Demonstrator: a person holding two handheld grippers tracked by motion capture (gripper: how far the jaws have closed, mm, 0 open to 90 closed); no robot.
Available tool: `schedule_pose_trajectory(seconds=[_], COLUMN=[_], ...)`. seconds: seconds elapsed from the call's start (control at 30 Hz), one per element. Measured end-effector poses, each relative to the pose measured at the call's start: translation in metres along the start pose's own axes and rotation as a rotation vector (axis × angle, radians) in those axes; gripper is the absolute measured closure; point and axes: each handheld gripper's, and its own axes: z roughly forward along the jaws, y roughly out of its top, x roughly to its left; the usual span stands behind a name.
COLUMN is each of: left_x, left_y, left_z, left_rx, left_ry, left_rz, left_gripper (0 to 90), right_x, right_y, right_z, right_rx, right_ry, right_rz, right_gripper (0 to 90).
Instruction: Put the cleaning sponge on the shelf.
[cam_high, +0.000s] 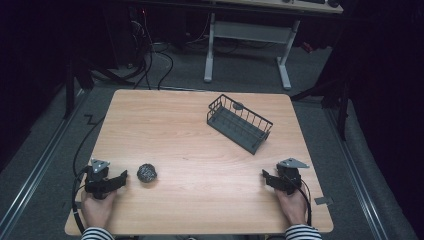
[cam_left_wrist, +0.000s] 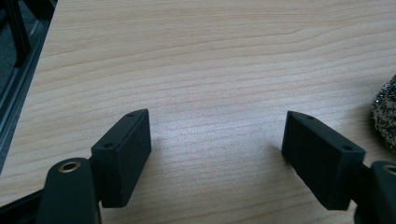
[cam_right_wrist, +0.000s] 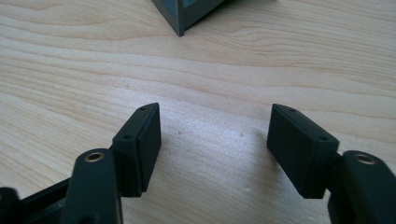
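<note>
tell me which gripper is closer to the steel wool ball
The left gripper. The steel wool ball lies just beyond its fingers on the table, while the right gripper sits far across, nearer the wire basket.

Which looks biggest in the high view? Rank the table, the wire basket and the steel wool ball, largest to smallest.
1. The table, far the largest, spanning much of the view.
2. The wire basket, covering a modest patch of the table's far right part.
3. The steel wool ball, clearly the smallest, lying near the left gripper.
</note>
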Motion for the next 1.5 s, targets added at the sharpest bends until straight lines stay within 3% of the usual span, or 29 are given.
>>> schedule_pose_trajectory(seconds=[0.47, 0.63, 0.9, 0.97, 1.0, 1.5], left_x=[0.001, 0.001, 0.002, 0.001, 0.001, 0.0], left_y=[0.0, 0.0, 0.0, 0.0, 0.0, 0.0], left_z=[0.0, 0.0, 0.0, 0.0, 0.0, 0.0], left_rx=[-0.002, -0.001, -0.005, -0.003, -0.003, 0.0], left_ry=[0.001, 0.0, -0.011, -0.002, -0.002, 0.003], left_rz=[-0.003, -0.004, -0.017, -0.007, -0.007, -0.003], left_gripper=[25.0, 25.0, 25.0, 25.0, 25.0, 24.6], right_x=[-0.001, -0.002, -0.003, -0.004, -0.004, -0.018], right_y=[0.002, 0.009, 0.019, 0.022, 0.022, 0.063], right_z=[-0.001, -0.01, -0.014, -0.019, -0.019, -0.031], right_rx=[0.001, -0.045, -0.062, -0.113, -0.113, -0.171], right_ry=[-0.009, 0.028, 0.047, 0.063, 0.063, 0.059], right_rz=[0.006, 0.032, 0.043, 0.063, 0.063, 0.112], right_gripper=[42.8, 43.6, 39.7, 38.8, 38.8, 42.2])
